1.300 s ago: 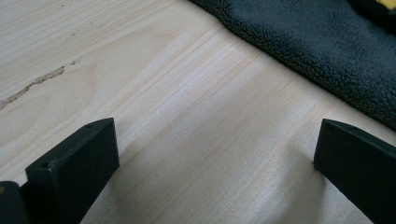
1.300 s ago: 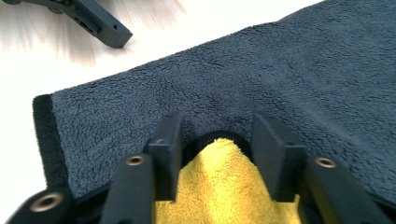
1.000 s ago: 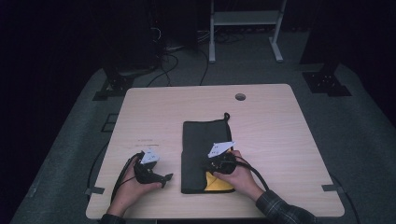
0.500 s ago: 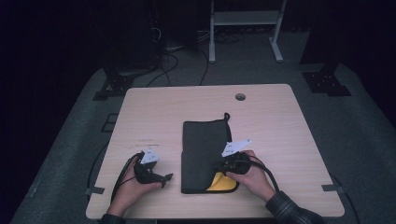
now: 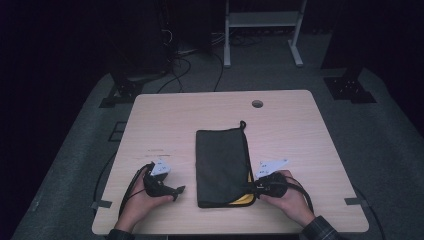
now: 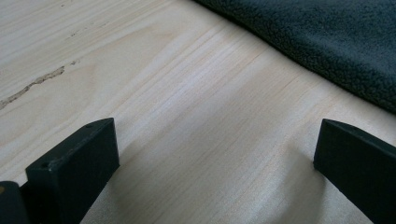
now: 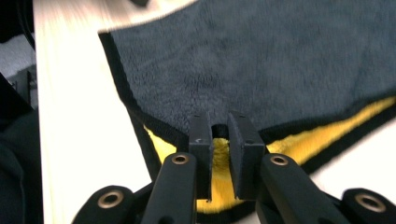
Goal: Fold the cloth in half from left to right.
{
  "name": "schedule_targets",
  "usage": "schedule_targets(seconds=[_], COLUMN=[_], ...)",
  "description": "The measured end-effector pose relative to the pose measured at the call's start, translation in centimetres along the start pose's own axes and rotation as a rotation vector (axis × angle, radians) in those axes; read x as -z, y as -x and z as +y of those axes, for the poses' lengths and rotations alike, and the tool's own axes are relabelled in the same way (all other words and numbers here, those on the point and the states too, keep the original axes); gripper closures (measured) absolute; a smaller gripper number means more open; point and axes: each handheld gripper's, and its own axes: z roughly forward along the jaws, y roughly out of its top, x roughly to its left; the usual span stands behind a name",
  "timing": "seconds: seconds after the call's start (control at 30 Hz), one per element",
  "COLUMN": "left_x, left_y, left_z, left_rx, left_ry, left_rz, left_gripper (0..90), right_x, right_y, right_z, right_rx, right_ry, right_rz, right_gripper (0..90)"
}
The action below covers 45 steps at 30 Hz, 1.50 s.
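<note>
On the pale wooden surface point(image 5: 190, 125) a folded dark grey fleece cloth with a yellow underside point(image 5: 220, 165) lies flat near the front edge. At its lower right corner the right hand-held gripper point(image 7: 219, 154) is clamped on the cloth's edge. Just left of the cloth, the left hand-held gripper point(image 6: 215, 163) rests with jaws spread wide, nothing between them.

So the right tongs point(image 5: 251, 187) slid out toward the right edge of the counter point(image 5: 300, 130), dragging the near right corner of the dark cloth point(image 5: 221, 165) with them. That corner was folded in over the middle of the cloth before; now it's pulled back out to the side, and more of the yellow underside point(image 7: 322, 135) is peeking out along that edge.
</note>
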Motion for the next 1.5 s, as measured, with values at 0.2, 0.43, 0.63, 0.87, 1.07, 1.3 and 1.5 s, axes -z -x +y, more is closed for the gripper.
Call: schedule_targets(seconds=[0.2, 0.43, 0.63, 0.87, 1.07, 1.3, 1.5], left_x=[0.0, 0.0, 0.0, 0.0, 0.1, 0.1, -0.4], left_y=[0.0, 0.0, 0.0, 0.0, -0.2, -1.3, -2.0], left_z=[0.0, 0.0, 0.0, 0.0, 0.1, 1.6, 3.7], left_rx=[0.000, 0.000, 0.003, 0.003, -0.002, 0.032, 0.025], left_ry=[0.000, 0.000, 0.002, 0.001, 0.014, 0.048, 0.062], left_rz=[0.000, 0.000, 0.003, 0.003, -0.007, -0.029, -0.026], left_gripper=[0.0, 0.0, 0.0, 0.0, 4.5, 19.1, 28.0], right_x=[0.6, 2.5, 1.9, -0.2, 0.7, 1.1, 1.1], right_y=[0.0, -0.1, 0.2, -0.3, 0.1, 1.9, 4.3], right_z=[-1.4, -2.3, -1.5, -2.2, -2.1, -0.7, 0.8], right_rx=[0.003, -0.041, -0.035, 0.040, 0.007, -0.035, -0.068], right_ry=[-0.045, 0.027, 0.096, -0.026, 0.012, 0.065, 0.086], right_rz=[-0.010, -0.028, -0.090, -0.141, -0.130, -0.128, -0.136], right_gripper=[73.7, 65.7, 60.1, 44.9, 38.6, 36.6, 38.5])
